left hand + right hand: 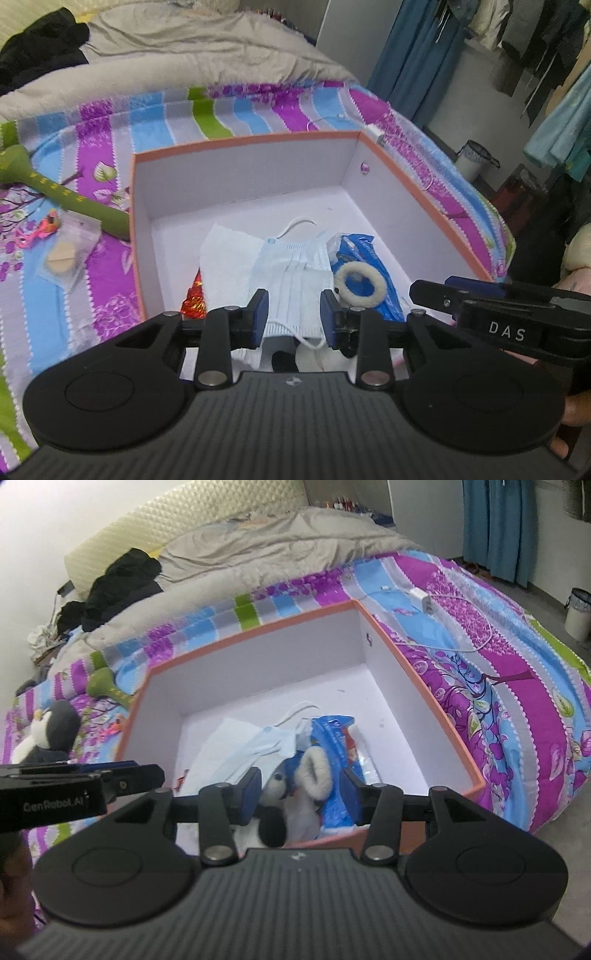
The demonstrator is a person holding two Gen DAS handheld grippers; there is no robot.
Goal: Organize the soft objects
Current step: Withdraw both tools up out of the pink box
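Observation:
An orange-rimmed white box (243,146) (436,686) lies on the bed. Inside it are a pale blue face mask (291,273) (269,744), a white tissue (229,258), a blue packet (364,251) (332,734), a white fuzzy ring (360,282) (316,775) and red foil (194,301). A small white and black plush toy (291,805) sits at the box's near wall. My left gripper (294,319) hovers open above the mask's near end. Open too, my right gripper (301,794) hangs over the plush toy without touching it.
On the striped bedspread left of the box lie a green plush stick (55,188) (107,686), a clear sachet (66,258) and a penguin plush (51,734). A charger with cable (421,598) lies right of the box. Black clothes (122,583) and a grey quilt (207,55) lie behind.

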